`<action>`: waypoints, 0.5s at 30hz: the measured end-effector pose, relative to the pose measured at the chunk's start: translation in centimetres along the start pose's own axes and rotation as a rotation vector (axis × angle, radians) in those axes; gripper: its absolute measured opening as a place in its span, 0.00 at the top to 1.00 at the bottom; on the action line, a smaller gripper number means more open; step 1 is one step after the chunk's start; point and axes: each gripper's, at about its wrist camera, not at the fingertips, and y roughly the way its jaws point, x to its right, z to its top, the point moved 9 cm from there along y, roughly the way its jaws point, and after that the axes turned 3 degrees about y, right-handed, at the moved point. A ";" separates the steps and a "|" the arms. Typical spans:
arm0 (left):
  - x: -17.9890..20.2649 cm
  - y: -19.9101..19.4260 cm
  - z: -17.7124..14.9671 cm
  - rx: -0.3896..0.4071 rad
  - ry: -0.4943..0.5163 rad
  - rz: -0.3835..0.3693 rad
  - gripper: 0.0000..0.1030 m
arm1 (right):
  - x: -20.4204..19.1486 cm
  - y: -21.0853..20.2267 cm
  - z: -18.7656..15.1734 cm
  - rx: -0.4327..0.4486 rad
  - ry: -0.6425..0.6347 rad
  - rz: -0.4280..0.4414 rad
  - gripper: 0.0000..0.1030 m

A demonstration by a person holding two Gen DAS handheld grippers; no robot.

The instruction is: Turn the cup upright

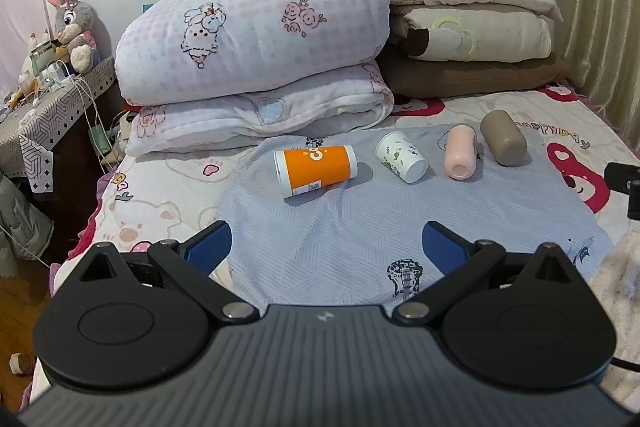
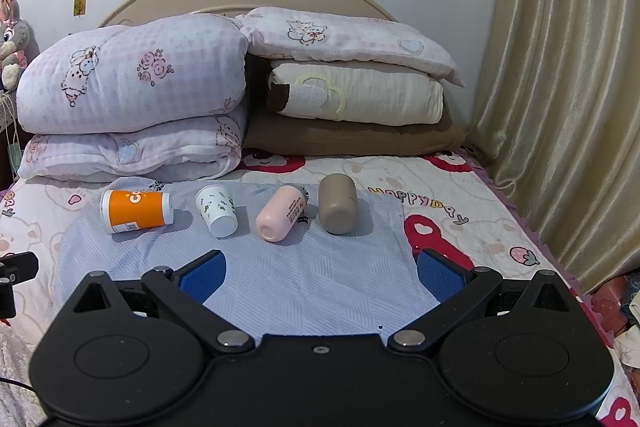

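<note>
A: We had both sets of jaws spread wide and holding nothing. The left gripper [image 1: 326, 241] and the right gripper [image 2: 320, 269] hung over the near part of the blue cloth [image 1: 344, 227], well short of the row of cups.

B: So which one did we judge best to start with?

A: Any of the four would do, since all lay on their sides on the cloth, on the bed [image 2: 460, 187]. The brown cup [image 2: 338, 203] sat nearest the right gripper's line, the orange cup [image 1: 316, 169] nearest the left's.

B: And the grip?

A: We thought it wise to come in across the barrel, not along it, close on the middle of the wall, lift clear of the cloth, then turn the mouth upward before setting down. The bed is soft, so we reckoned a gentle, square placing mattered, or the cup would topple again.

B: How did they look?

A: The orange cup lay crosswise, white rim to the left. The white cup [image 1: 401, 157] with green print pointed its narrow end toward us. The pink cup [image 1: 460, 153] lay beside it, one end toward us, and the brown one just to its right, close to it.
</note>
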 end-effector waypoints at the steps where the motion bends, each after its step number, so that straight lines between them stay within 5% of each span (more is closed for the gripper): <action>1: 0.0 0.0 0.0 -0.001 -0.002 0.000 0.00 | 0.0 0.0 0.0 -0.001 -0.001 0.001 0.00; 10: -0.2 -0.2 0.1 0.003 0.006 0.012 0.00 | -0.1 -0.1 0.0 -0.002 -0.027 0.018 0.00; 15: -1.1 -0.9 1.3 0.014 -0.080 -0.039 0.00 | -0.2 -1.0 0.6 0.024 -0.044 0.114 0.00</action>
